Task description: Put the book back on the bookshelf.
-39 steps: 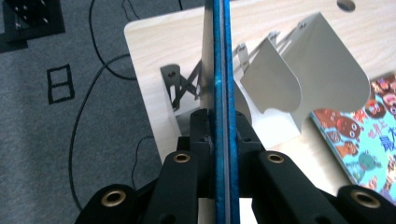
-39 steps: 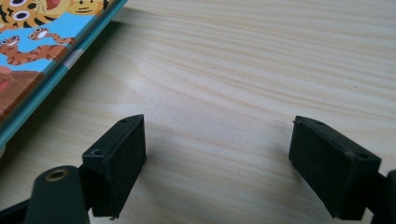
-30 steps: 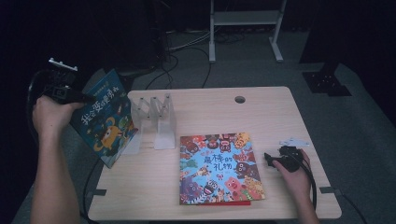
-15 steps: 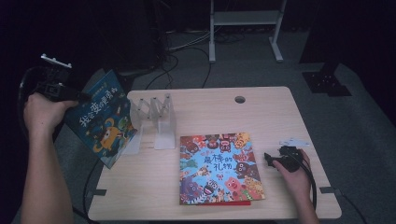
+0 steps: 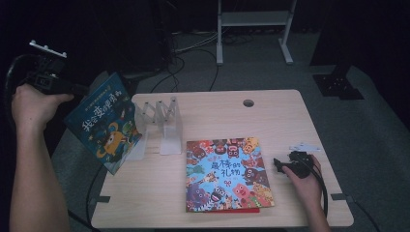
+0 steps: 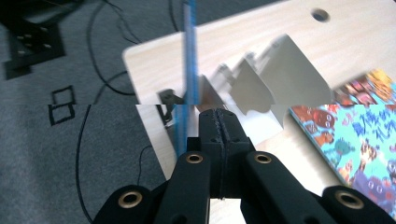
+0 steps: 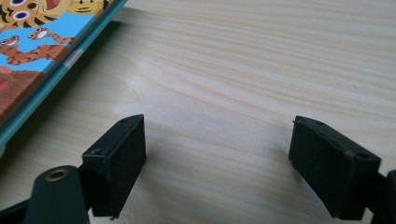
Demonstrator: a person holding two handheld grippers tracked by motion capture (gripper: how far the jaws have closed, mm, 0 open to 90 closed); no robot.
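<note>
High view: blue picture book [image 5: 104,125] tilted, colourful cartoon monsters cover.

The table [image 5: 290,125] top is pale wood-grain laminate with a smooth, faintly sheened finish, the grain plain in the right gripper view at centre frame. The picture book [image 5: 227,174] lying at lower centre of the high view and the blue book [image 5: 104,123] at its left have printed paper covers with a slight gloss, and the folding book rack [image 5: 162,123] between them looks like translucent whitish plastic. Both grippers' jaws are matt black plastic, those of the left gripper [image 6: 219,135] carrying brass-coloured metal rivets, and the floor [image 5: 377,125] is grey carpet of rough texture.
</note>
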